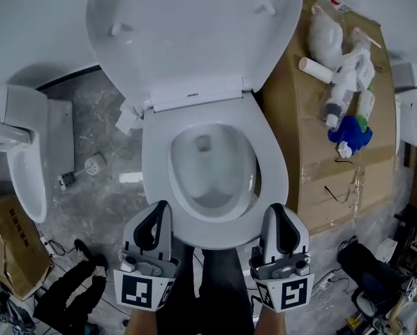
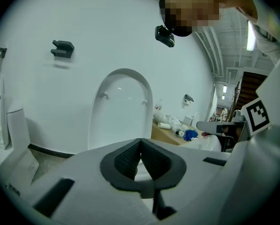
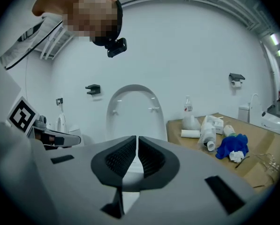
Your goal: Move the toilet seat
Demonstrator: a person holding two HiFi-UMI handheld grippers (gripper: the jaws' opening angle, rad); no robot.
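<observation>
The white toilet seat (image 1: 272, 155) lies down on the bowl, and its lid (image 1: 194, 26) stands raised against the wall. My left gripper (image 1: 161, 206) is at the seat's front left rim and my right gripper (image 1: 274, 208) at the front right rim. Both tips overlap the rim's edge; whether they touch it I cannot tell. In the left gripper view the pads (image 2: 140, 142) meet with nothing between them, and the lid (image 2: 123, 107) rises ahead. The right gripper's pads (image 3: 136, 138) are also together and empty, facing the lid (image 3: 134, 109).
A cardboard sheet (image 1: 313, 159) right of the toilet carries white bottles (image 1: 348, 75) and a blue cloth (image 1: 350, 134). On the left are another white fixture (image 1: 23, 152), a toilet brush (image 1: 82, 169) and a cardboard box (image 1: 9, 246). My dark-trousered legs (image 1: 208, 285) stand before the bowl.
</observation>
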